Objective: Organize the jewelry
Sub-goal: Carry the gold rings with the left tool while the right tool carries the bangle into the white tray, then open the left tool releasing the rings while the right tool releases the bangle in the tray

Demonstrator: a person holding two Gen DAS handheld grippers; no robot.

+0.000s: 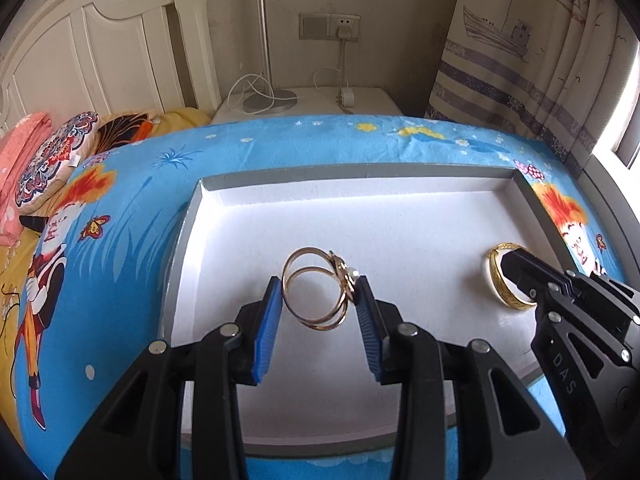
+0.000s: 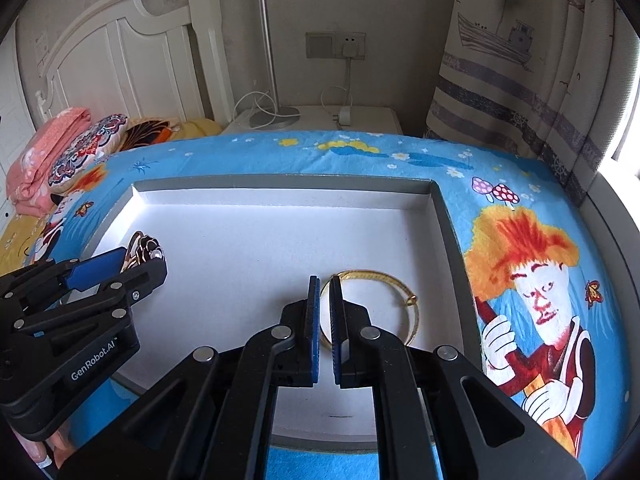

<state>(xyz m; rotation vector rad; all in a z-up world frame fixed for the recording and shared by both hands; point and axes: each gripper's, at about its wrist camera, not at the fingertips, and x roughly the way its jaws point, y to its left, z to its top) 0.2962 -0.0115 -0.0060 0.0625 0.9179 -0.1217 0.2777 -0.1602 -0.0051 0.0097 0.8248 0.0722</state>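
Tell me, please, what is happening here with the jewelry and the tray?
A person holds a gripper in each hand over a white tray on a blue cartoon blanket. The left gripper clamps a rose-gold coiled bangle across its width. The right gripper is shut on the rim of a yellow-gold bangle. Both pieces are above the tray's floor or close to it.

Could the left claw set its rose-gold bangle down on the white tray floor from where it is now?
Probably yes. The left claw grips the rose-gold bangle over bare white tray floor. The right claw, shut on the yellow-gold bangle, is well to the side.
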